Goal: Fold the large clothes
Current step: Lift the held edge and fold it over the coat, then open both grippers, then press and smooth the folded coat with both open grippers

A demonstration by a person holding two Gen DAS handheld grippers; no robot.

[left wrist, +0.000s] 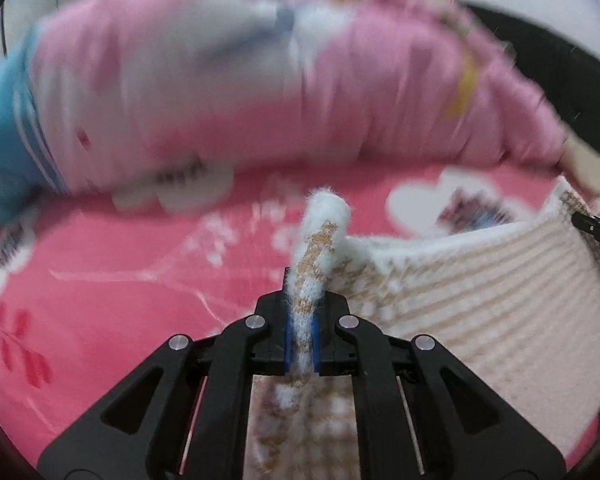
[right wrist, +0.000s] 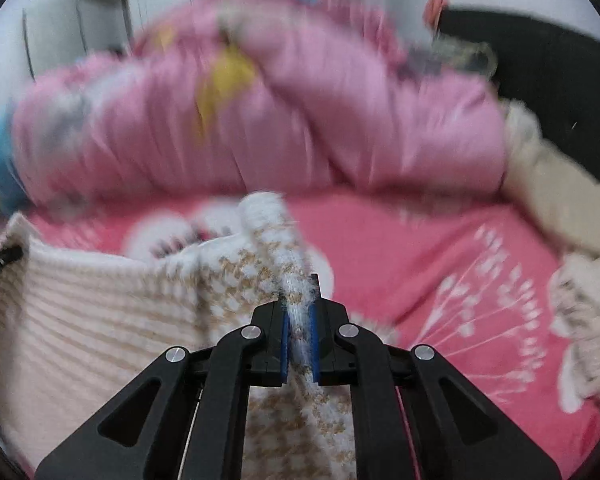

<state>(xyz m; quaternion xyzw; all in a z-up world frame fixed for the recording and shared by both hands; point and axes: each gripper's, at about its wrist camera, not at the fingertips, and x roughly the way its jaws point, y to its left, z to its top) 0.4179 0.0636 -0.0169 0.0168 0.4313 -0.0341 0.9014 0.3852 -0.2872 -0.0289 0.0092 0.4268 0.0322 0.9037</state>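
Observation:
A cream and tan knitted sweater (left wrist: 460,292) hangs stretched between my two grippers above a pink floral bedsheet (left wrist: 120,280). My left gripper (left wrist: 302,304) is shut on one fuzzy edge of it, and the fabric sticks up past the blue pads. My right gripper (right wrist: 300,312) is shut on another edge of the same sweater (right wrist: 80,320). Each view shows the other gripper's black tip at the sweater's far corner: the right gripper (left wrist: 596,228) in the left wrist view and the left gripper (right wrist: 0,260) in the right wrist view. Both pictures are blurred by motion.
A bunched pink quilt (left wrist: 260,88) with a blue end lies across the back of the bed. A beige garment (right wrist: 560,200) lies at the right edge of the bedsheet (right wrist: 440,280). A dark headboard (right wrist: 540,60) stands behind, with white walls beyond.

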